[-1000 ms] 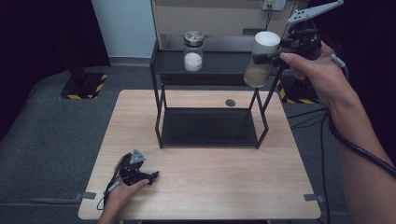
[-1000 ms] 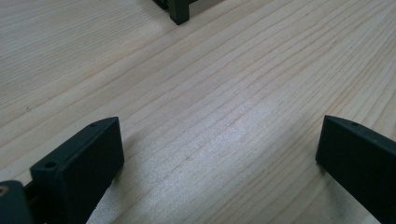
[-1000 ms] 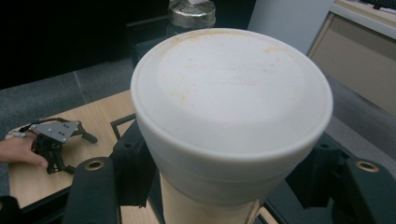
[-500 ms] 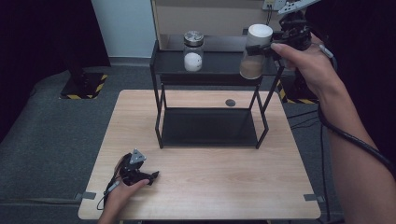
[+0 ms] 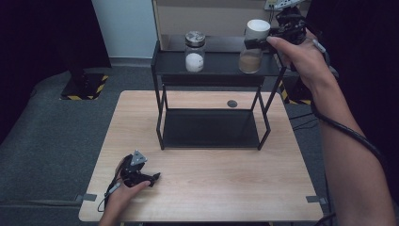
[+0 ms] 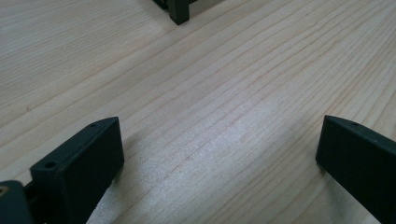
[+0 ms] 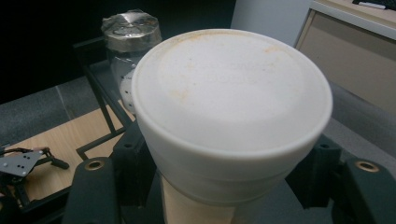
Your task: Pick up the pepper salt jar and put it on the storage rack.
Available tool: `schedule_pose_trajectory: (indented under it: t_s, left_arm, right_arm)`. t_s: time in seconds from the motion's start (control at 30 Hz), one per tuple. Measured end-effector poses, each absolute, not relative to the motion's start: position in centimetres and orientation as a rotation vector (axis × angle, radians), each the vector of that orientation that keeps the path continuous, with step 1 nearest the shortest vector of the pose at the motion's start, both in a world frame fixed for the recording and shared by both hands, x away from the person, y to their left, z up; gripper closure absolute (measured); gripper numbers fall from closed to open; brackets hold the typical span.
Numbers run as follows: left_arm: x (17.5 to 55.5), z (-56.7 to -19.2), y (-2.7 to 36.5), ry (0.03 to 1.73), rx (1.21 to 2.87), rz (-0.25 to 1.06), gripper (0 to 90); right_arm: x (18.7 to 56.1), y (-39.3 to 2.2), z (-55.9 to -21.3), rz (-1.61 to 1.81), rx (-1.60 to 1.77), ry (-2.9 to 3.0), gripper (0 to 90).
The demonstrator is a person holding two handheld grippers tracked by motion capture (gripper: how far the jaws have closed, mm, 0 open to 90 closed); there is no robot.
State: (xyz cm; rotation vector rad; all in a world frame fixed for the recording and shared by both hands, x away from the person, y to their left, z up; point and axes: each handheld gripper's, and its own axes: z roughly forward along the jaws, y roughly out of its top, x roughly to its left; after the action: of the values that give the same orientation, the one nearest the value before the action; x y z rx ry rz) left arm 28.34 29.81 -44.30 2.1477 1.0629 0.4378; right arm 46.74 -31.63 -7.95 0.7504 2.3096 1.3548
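Right gripper (image 5: pixel 263 41), held in the person's right hand (image 5: pixel 303 59), with its jaws pinching a white-lidded jar (image 5: pixel 254 47) just below the lid. In the high view the jar, which holds a brown filling, is upright at the right end of the top shelf of a black metal rack (image 5: pixel 211 70); whether its base rests on the shelf or hangs just above it cannot be told. In the right gripper view the broad white lid (image 7: pixel 231 107) lies between the two black jaws, which press against the jar on either side beneath the lid's rim.

A second jar with a silver lid (image 5: pixel 195 52), holding a white filling, stands upright on the same top shelf, to the left of the white-lidded jar and well apart from it. The rack stands on the far half of the wooden tabletop (image 5: pixel 211 188); its lower shelf is bare, and a small dark disc (image 5: pixel 232 103) lies on the tabletop behind the rack, beneath the top shelf.

Left gripper (image 5: pixel 148 178), in the person's left hand (image 5: pixel 124 190), rests on the tabletop in front of the rack's near left leg and well apart from it. In the left gripper view its jaws are spread wide, with bare wood between them.
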Motion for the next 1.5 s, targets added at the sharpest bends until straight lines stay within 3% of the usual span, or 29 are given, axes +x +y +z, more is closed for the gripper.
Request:
schedule_pose_trajectory:
  t_s: [1.2, 1.3, 1.5]
  left_arm:
    - [28.3, -44.3, 29.8, 1.062, 2.148, 0.439, 0.0]
    - [28.3, -44.3, 29.8, 1.062, 2.148, 0.439, 0.0]
    - [28.4, -44.3, 29.8, 1.060, 2.152, 0.439, 0.0]
  right_arm:
    - [49.6, -30.5, -9.5, 1.342, 0.796, 2.321, 34.7]
    - [49.5, -30.4, -9.5, 1.334, 0.797, 2.319, 30.7]
    - [48.6, -30.2, -9.7, 1.275, 0.762, 2.295, 13.8]
